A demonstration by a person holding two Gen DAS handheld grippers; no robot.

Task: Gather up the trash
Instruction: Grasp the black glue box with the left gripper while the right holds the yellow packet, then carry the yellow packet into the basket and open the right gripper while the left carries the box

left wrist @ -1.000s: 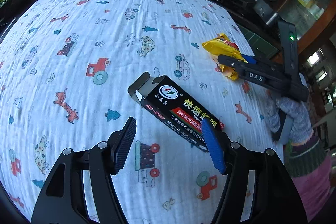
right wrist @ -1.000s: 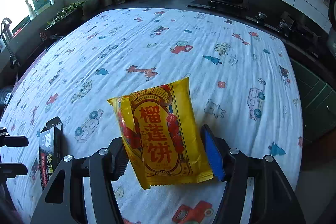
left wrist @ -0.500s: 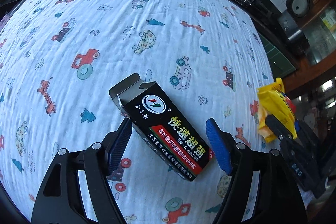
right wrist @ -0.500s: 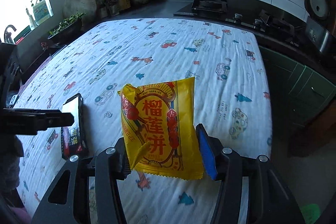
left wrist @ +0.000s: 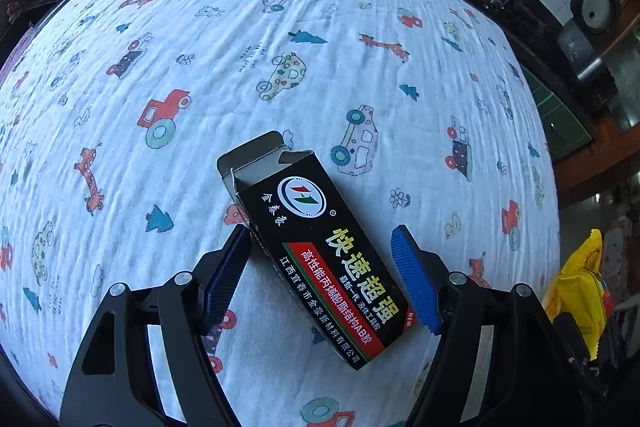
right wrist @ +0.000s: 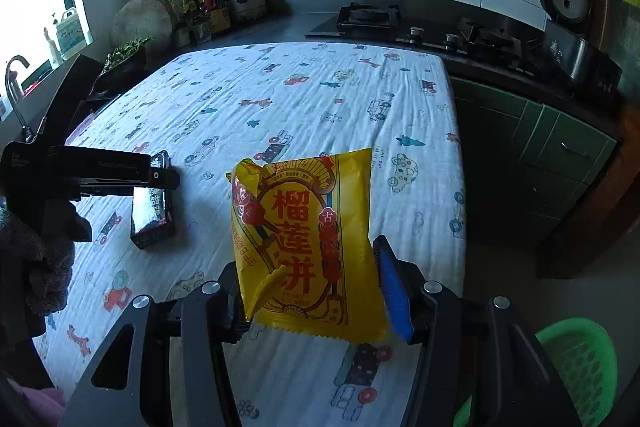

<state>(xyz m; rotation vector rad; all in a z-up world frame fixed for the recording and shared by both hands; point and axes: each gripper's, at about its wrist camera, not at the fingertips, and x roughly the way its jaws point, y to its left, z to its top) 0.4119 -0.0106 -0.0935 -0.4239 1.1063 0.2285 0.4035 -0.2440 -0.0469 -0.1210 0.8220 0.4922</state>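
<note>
The left gripper (left wrist: 322, 279) has come lower and closer over the black cardboard glue box with yellow lettering (left wrist: 316, 247), which a second ago lay ahead of its fingertips and now sits between them. Its jaws have just been closing a little. The left blue pad (left wrist: 224, 277) touches or nearly touches the box's long edge, while the right blue pad (left wrist: 416, 287) stands apart from it, so the claw is spread, not gripping. The box lies flat on the white cloth printed with cars, giraffes and trees (left wrist: 200, 47), its end flap open.

The right gripper (right wrist: 310, 283) has carried the yellow plastic snack packet with red lettering (right wrist: 304, 239) away from the table's middle towards its near right corner. The packet stands upright between the jaws, pinched at its lower part and lifted clear of the cloth.

From the right wrist view, the left gripper reaches in from the left over the black box, held by a hand in a dark knitted glove (right wrist: 44, 251). Nothing stands between either claw and its item.

Beyond the table are a dark counter with a gas hob (right wrist: 368, 17), bottles and pots by the window, and a rice cooker (right wrist: 568, 11) at right.

A green plastic mesh basket (right wrist: 580, 363) sits low beside the table's right corner; its contents cannot be made out.
</note>
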